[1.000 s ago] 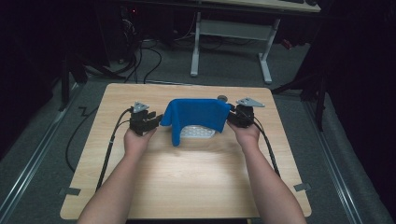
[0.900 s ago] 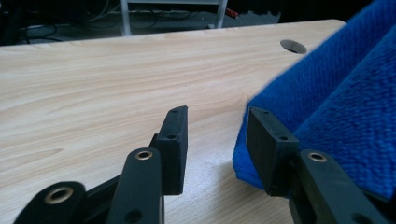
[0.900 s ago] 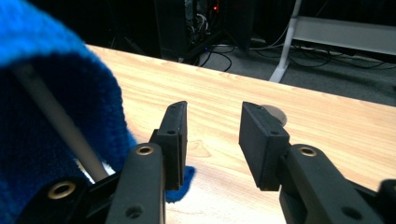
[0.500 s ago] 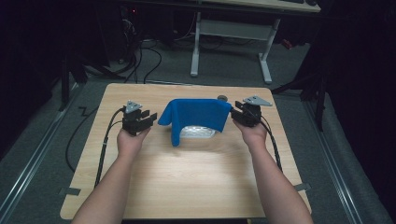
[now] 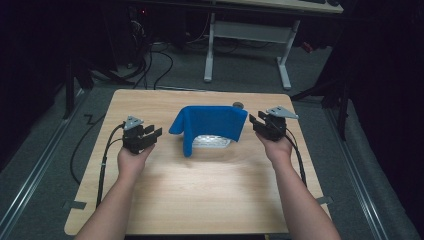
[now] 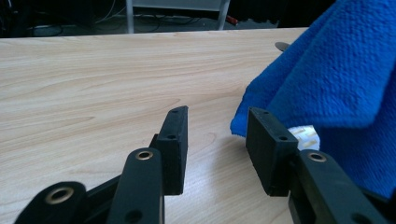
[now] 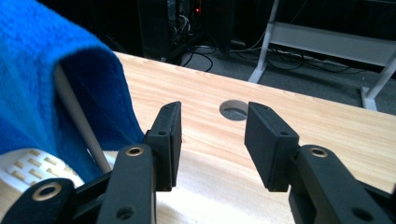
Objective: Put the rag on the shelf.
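Observation:
A blue cloth (image 5: pixel 210 125) hangs draped over a white rack (image 5: pixel 212 142) at the middle of the wooden table (image 5: pixel 200 200). My left gripper (image 5: pixel 152 135) stands open to the left of the cloth, apart from it, with nothing between its jaws. In the left gripper view the left gripper (image 6: pixel 217 121) points past the blue cloth (image 6: pixel 336 70). To the right of the cloth my right gripper (image 5: pixel 255 122) is open; its jaws have just been opening and hold nothing. In the right gripper view the right gripper (image 7: pixel 212 116) has the blue cloth (image 7: pixel 42 79) and a white rod (image 7: pixel 79 121) at its left.
A round hole (image 5: pixel 238 105) sits in the table just behind the cloth. Cables trail from both grippers along the table's sides. Beyond the far edge are floor cables (image 5: pixel 150 65) and the white legs of a desk (image 5: pixel 245 35).
Both hands have drawn outward from the cloth's ends, the left one to the left and the right one to the right. The cloth has stayed draped on the rack.

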